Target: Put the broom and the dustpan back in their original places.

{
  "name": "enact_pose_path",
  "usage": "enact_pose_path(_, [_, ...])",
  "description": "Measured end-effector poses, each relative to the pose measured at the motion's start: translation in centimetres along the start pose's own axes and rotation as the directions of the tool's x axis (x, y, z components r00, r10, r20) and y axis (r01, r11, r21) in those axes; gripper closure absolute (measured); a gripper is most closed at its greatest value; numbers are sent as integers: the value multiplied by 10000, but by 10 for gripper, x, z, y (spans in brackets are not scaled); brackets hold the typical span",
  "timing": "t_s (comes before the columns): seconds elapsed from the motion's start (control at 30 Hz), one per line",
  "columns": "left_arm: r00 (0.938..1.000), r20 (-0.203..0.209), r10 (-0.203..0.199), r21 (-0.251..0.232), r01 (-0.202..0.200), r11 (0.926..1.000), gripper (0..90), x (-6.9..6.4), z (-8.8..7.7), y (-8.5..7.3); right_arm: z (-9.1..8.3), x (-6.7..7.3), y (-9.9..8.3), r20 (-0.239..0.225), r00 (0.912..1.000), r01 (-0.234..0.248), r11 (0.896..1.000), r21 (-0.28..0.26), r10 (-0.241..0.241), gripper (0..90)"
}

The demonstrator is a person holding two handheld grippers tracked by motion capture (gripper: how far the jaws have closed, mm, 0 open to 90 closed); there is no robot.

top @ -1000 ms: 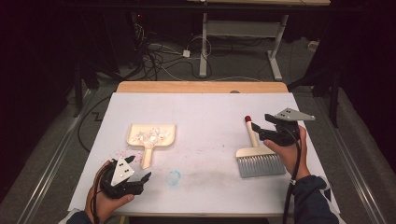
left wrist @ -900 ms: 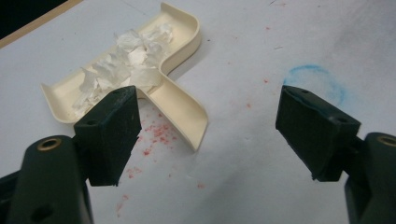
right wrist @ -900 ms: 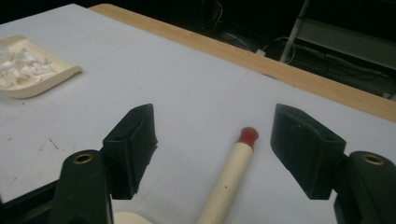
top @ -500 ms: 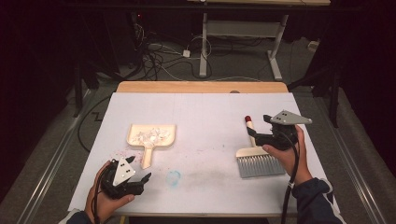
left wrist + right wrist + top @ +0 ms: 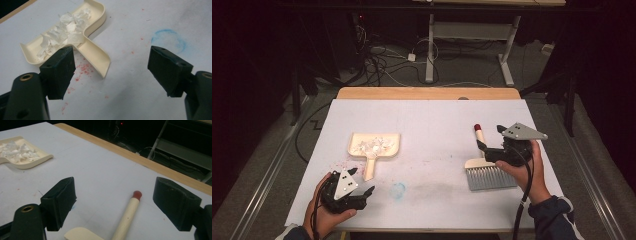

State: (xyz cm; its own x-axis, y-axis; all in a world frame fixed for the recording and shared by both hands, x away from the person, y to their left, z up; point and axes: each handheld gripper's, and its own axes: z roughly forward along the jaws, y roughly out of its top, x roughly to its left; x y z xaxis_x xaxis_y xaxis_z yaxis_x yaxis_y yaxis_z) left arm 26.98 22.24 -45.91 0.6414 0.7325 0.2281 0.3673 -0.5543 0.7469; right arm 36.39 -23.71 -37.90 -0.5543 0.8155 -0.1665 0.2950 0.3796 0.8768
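right gripper [image 5: 484, 147]: right of frame in the high view, jaws just opened wide, gripping nothing; brush [image 5: 486, 170] lies on the white surface [image 5: 437, 125], its red-tipped handle [image 5: 127, 216] between the jaws, untouched. left gripper [image 5: 364, 192]: lower left, jaws wide apart, empty. dustpan [image 5: 373, 147]: left of centre, holding paper scraps [image 5: 63, 32]; red specks [image 5: 82, 70] beside its handle.

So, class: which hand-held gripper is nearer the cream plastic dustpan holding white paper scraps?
Left. The left hand-held gripper sits just below the cream plastic dustpan's handle; the right hand-held gripper is across the table.
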Motion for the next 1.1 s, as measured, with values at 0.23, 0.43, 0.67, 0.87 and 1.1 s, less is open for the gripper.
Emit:
enact_pose_path(0.23, [10000, 19, 27, -34, -27, 10000, 218, -1, 0, 0, -8, 9, -3, -89, 9997, 234, 9997, -74, -235, 183])
enact_pose_path(0.43, [10000, 51, 52, -58, -52, 10000, 218, -1, 0, 0, -15, 13, -8, -13, 9989, 476, 9987, -172, -476, 184])
enact_pose_path(0.67, [9999, 60, 118, -63, -117, 9999, 218, -2, 0, 0, -24, 17, -13, -56, 9970, 766, 9968, -231, -768, 184])
enact_pose_path(0.87, [9997, 70, 226, 64, -226, 9997, 218, -3, 1, 0, -30, 19, -17, -70, 9953, 959, 9949, -297, -962, 193])
enact_pose_path(1.1, [9996, 60, 271, 70, -271, 9996, 218, -3, 2, 0, -36, 21, -23, -36, 9945, 1050, 9940, -313, -1051, 193])
